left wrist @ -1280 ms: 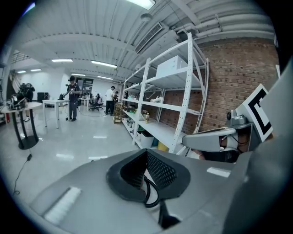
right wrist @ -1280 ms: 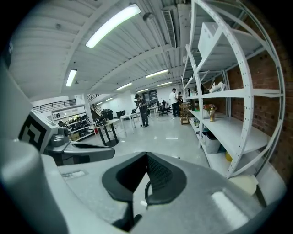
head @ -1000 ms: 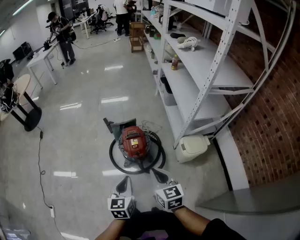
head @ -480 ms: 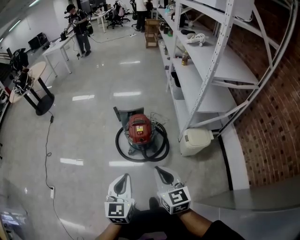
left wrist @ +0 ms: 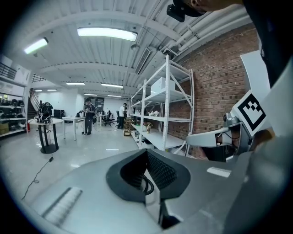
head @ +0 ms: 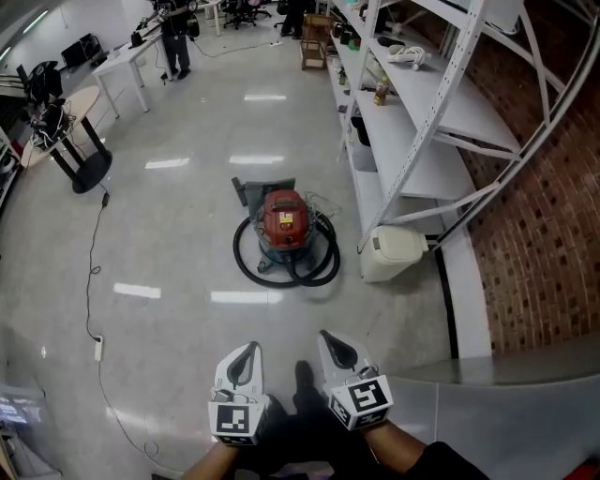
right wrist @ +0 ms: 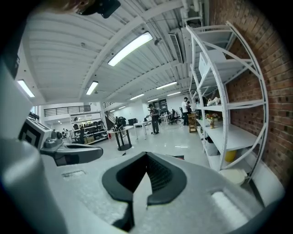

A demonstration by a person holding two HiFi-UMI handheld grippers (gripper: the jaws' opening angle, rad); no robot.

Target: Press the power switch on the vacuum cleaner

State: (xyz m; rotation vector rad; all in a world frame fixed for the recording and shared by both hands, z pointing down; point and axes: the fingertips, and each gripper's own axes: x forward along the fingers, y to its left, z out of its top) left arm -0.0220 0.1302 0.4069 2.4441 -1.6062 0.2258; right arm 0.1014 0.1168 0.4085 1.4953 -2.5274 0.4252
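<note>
The vacuum cleaner (head: 284, 223) is a red canister on the shiny floor, ringed by its coiled black hose (head: 281, 272), with a grey floor nozzle behind it. Its power switch is too small to make out. My left gripper (head: 247, 353) and right gripper (head: 333, 341) are low in the head view, side by side, well short of the vacuum and pointing toward it. Both are shut with nothing held. In the left gripper view the left gripper (left wrist: 146, 153) has its dark pads meeting; in the right gripper view the right gripper (right wrist: 146, 155) looks the same.
A white shelving rack (head: 412, 122) runs along the brick wall on the right. A white bin (head: 394, 253) lies at its foot beside the vacuum. A thin cable (head: 94, 272) trails over the floor at left, near a round black-footed table (head: 80, 164). A person (head: 175, 28) stands far back.
The vacuum now sits higher in the head view and looks farther off. Both grippers show more fully at the bottom, still shut.
</note>
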